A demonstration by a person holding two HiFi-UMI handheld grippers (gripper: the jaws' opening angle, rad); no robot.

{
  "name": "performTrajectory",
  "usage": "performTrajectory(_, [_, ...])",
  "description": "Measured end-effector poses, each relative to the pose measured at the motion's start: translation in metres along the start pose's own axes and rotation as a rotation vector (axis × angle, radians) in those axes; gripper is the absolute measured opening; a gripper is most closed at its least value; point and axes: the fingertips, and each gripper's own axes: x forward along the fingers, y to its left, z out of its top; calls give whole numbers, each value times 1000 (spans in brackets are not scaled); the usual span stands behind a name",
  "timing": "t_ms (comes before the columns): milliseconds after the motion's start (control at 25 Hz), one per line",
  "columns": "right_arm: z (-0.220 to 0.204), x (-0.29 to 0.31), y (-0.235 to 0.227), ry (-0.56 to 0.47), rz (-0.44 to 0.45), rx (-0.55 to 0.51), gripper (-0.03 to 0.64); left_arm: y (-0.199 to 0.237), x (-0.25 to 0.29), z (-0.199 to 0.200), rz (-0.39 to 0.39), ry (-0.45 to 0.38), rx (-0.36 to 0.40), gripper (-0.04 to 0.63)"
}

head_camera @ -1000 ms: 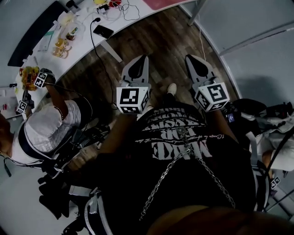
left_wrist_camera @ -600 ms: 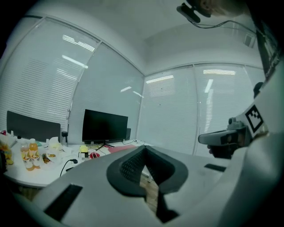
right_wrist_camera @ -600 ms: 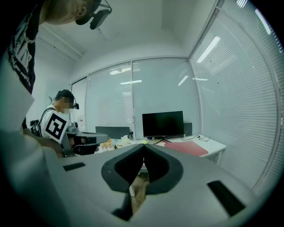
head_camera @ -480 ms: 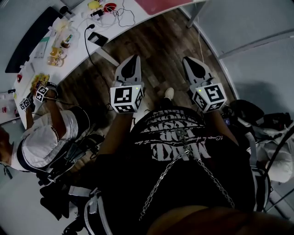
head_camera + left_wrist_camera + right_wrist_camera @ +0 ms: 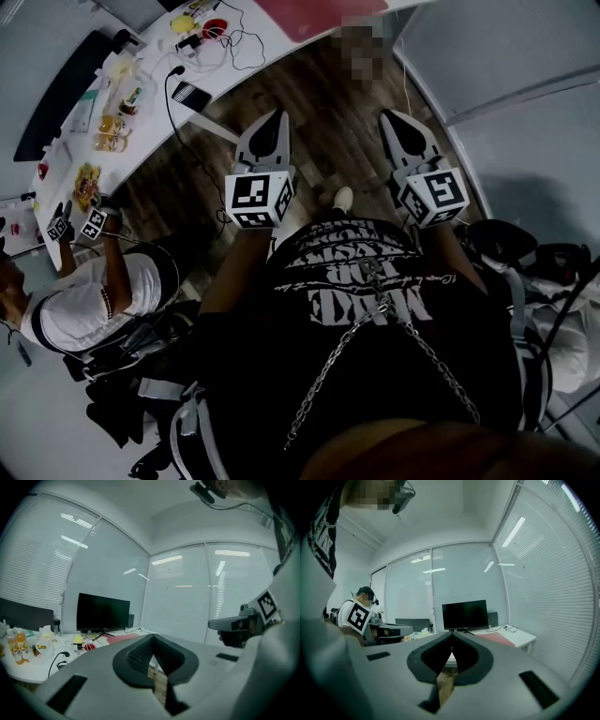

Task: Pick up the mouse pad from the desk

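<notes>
Beyond wooden floor (image 5: 328, 122), along top edge: white surface (image 5: 248, 61) with red mouse pad (image 5: 314, 14) lying flat toward its right end. Nearer, well apart from it: left tool (image 5: 279, 114) and right tool (image 5: 385, 115), both pinched together, empty.

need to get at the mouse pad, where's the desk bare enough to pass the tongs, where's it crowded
Bare: the desk strip along the front edge of the red mouse pad. Crowded left of it in the head view: cables, a dark slab, bottles and snacks, another person working there.
</notes>
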Motion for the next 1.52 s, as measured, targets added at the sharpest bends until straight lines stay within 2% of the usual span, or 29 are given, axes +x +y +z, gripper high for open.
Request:
performTrajectory(400, [22,10,-76,-32,20,1,0,-27,69,27,12,-32,3,6])
performTrajectory(640, [35,12,-115,-33,6,15,0,-47,96,36,9,-22,8,6])
performTrajectory(1080, [16,24,-146,-20,-3,51,0,-41,124,23,26,4,7,6])
performTrajectory(1520, [14,60,-178,9,-57,58,0,-32,182,23,-51,24,2,6])
